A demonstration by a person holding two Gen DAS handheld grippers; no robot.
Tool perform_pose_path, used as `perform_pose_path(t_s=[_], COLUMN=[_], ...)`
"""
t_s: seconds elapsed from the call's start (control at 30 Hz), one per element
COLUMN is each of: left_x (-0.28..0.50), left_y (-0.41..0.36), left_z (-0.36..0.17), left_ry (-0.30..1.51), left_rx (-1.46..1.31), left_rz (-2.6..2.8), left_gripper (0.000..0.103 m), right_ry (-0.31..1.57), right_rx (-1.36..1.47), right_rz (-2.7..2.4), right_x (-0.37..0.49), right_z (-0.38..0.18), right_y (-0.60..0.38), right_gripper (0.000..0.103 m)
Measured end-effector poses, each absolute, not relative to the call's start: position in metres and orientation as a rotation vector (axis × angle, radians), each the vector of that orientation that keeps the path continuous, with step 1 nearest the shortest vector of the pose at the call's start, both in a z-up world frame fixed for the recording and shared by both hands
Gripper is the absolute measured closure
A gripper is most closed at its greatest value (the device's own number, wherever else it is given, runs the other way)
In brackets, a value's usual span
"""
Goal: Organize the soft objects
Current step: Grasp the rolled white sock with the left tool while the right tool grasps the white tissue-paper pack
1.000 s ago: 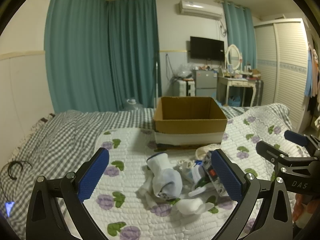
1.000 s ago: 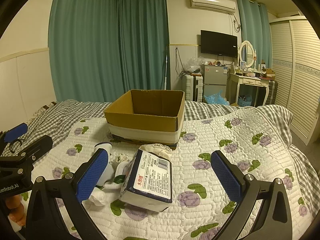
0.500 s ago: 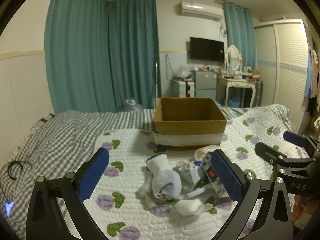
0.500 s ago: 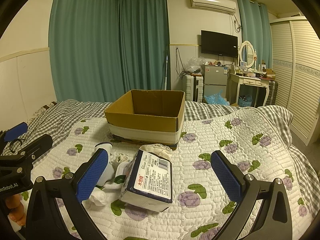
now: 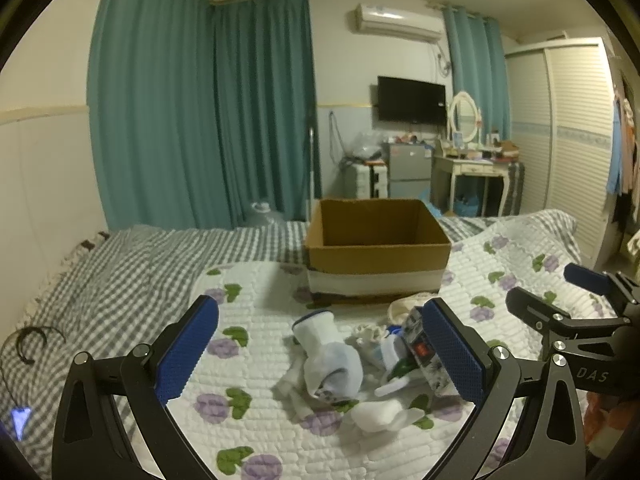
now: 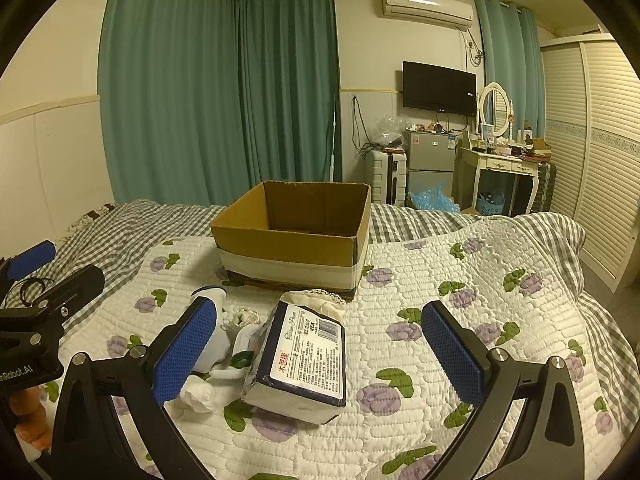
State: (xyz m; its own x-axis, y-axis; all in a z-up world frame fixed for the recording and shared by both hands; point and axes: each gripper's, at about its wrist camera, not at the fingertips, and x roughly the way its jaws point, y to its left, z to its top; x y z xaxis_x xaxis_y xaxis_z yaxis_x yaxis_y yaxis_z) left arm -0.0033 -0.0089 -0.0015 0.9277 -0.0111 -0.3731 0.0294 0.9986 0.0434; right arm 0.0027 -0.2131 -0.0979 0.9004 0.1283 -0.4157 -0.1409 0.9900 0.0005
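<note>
A pile of white socks (image 5: 332,368) lies on the flowered quilt (image 5: 260,432), with a tissue pack (image 6: 306,360) at its right side. An open cardboard box (image 5: 378,246), which looks empty, stands just behind the pile; it also shows in the right wrist view (image 6: 292,232). My left gripper (image 5: 320,354) is open and empty, hovering over the socks. My right gripper (image 6: 320,350) is open and empty, hovering over the tissue pack. Some socks (image 6: 212,344) show left of the pack in the right wrist view.
A grey checked blanket (image 5: 112,280) covers the bed's left and far side, with a black cable (image 5: 28,340) on it. Beyond the bed stand a small fridge (image 6: 432,168), a dressing table (image 6: 500,172) and a wardrobe (image 6: 600,140).
</note>
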Motion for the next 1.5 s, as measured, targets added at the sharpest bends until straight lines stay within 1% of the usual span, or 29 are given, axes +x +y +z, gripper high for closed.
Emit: perform_pose_path(t_s=[0.2,0.37,0.53,0.87,0.9,0.93,0.97,1.03,1.1,1.2,1.23,1.27,1.3,1.33,1.37,1.4,1.47,1.5], left_x=[0.002,0.016,0.023,0.036,0.037,0.038,0.039,0.039,0.040,0.043,0.044,0.045,0.048,0.050,0.052,0.055,0.055,0.054], left_y=[-0.002,-0.004,-0.011,-0.015,-0.016,-0.017,-0.018,-0.021,-0.026,-0.032,-0.035,-0.038,-0.040,-0.043,-0.045,-0.048,-0.051,-0.050], left_z=[-0.013,-0.044,-0.078,-0.111,-0.114,-0.116,-0.117,-0.119,-0.122,-0.129,-0.130,-0.132,-0.133,-0.134,-0.136,-0.137,-0.138,-0.138], left_ry=[0.418,0.507,0.589,0.690,0.699,0.704,0.709,0.717,0.732,0.757,0.764,0.771,0.778,0.786,0.795,0.806,0.827,0.827], left_rx=[0.039,0.053,0.064,0.057,0.056,0.055,0.054,0.054,0.058,0.067,0.070,0.069,0.066,0.065,0.067,0.069,0.057,0.047], left_rz=[-0.009,0.013,-0.005,-0.042,-0.049,-0.057,-0.066,-0.090,-0.116,-0.147,-0.159,-0.175,-0.189,-0.204,-0.218,-0.234,-0.289,-0.307], left_gripper=[0.000,0.000,0.000,0.000,0.000,0.000,0.000,0.000,0.000,0.001,0.010,0.015,0.022,0.033,0.040,0.052,0.057,0.062], right_ry=[0.531,0.641,0.710,0.854,0.869,0.869,0.871,0.868,0.860,0.846,0.841,0.838,0.836,0.835,0.835,0.834,0.830,0.826], right_rx=[-0.051,-0.075,-0.042,0.010,0.019,0.031,0.048,0.046,0.038,0.026,0.022,0.021,0.023,0.026,0.027,0.028,0.024,0.019], right_rz=[0.143,0.119,0.126,0.121,0.128,0.140,0.157,0.160,0.169,0.168,0.163,0.162,0.161,0.161,0.161,0.162,0.163,0.162], right_x=[0.015,0.032,0.048,0.084,0.085,0.085,0.085,0.084,0.082,0.077,0.076,0.076,0.075,0.075,0.074,0.073,0.070,0.069], right_z=[-0.114,-0.141,-0.163,-0.203,-0.207,-0.208,-0.207,-0.205,-0.203,-0.198,-0.196,-0.195,-0.193,-0.192,-0.191,-0.191,-0.189,-0.187], right_y=[-0.207,-0.200,-0.202,-0.197,-0.198,-0.198,-0.199,-0.199,-0.198,-0.198,-0.199,-0.200,-0.201,-0.202,-0.203,-0.204,-0.206,-0.207], right_gripper=[0.000,0.000,0.000,0.000,0.003,0.007,0.017,0.018,0.022,0.024,0.024,0.024,0.024,0.024,0.024,0.024,0.024,0.024])
